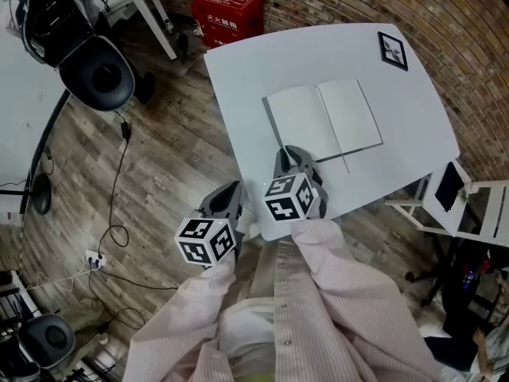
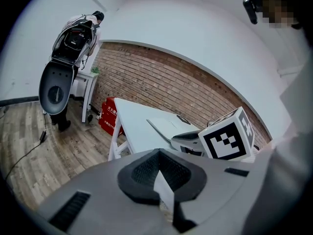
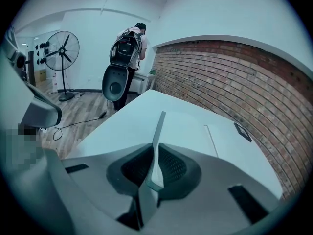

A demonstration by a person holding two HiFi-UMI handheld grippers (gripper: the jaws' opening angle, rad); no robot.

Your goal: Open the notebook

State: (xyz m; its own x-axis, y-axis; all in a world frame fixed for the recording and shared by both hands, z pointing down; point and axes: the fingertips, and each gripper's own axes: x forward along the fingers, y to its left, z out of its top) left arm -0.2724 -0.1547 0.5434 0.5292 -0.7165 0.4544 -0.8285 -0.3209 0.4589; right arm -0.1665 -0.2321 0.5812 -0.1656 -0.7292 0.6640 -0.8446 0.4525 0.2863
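Right gripper [image 1: 293, 156] pinches the near edge of the notebook [image 1: 322, 118], which lies at its 12 o'clock, mid-surface [image 1: 262, 62]. Left gripper [image 1: 229, 189], at 7 o'clock off the surface, is closed and idle. Both leaves lie spread, so opening looks nearly done, with only letting go left.

The right gripper [image 1: 291, 157] was on the table [image 1: 254, 70], at the near left corner of the notebook [image 1: 322, 122], which lay open and flat just ahead of it with its left edge between the jaws. The left gripper [image 1: 229, 194] was to its left and a little behind, off the table's side and above the floor [image 1: 159, 181]. A small card [image 1: 392, 50] lay far ahead and to the right at the table's corner, a box [image 1: 227, 14] stood on the floor past the table's far side, and a chair [image 1: 99, 74] stood well off to the left of both grippers.
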